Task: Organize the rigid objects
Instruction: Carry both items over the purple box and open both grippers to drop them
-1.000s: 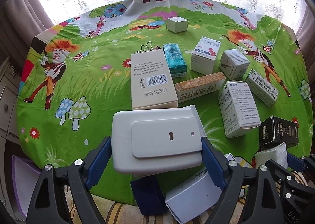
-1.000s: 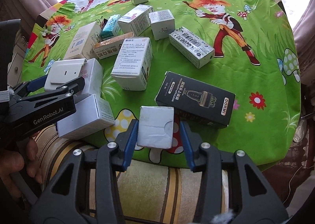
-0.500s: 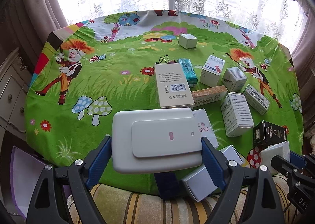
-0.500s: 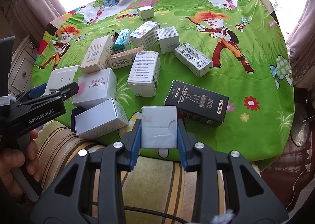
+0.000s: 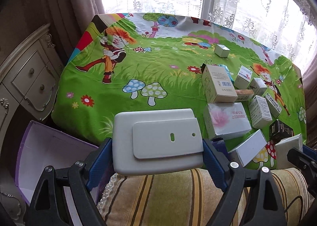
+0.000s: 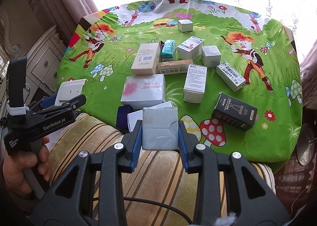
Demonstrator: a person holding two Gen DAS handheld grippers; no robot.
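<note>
I am carrying two objects away from the table's near edge, one in each gripper. My left gripper (image 5: pixel 157 152) is clenching a flat white plastic plate (image 5: pixel 157 140) by its two short ends; it is smooth, rounded at the corners, with a raised panel pierced by a slot and a small hole. My right gripper (image 6: pixel 160 132) is squeezing a small grey-white carton (image 6: pixel 160 128), matte card, slightly scuffed, with a tuck flap on its face. Both are hanging over a striped, carpet-like cushion (image 6: pixel 158 168), just short of the bright green cartoon tablecloth (image 5: pixel 118 75).

I judge this to be the transport step. An open purple box (image 5: pixel 51 152) is sitting low to the left beside the table, and it looks like the likely drop spot, so the next move is probably calling for a swing leftward and a release over it.

Many stiff cardboard cartons (image 6: pixel 194 81) are waiting on the cloth, mostly rectangular, one black and glossy (image 6: pixel 234 112).
</note>
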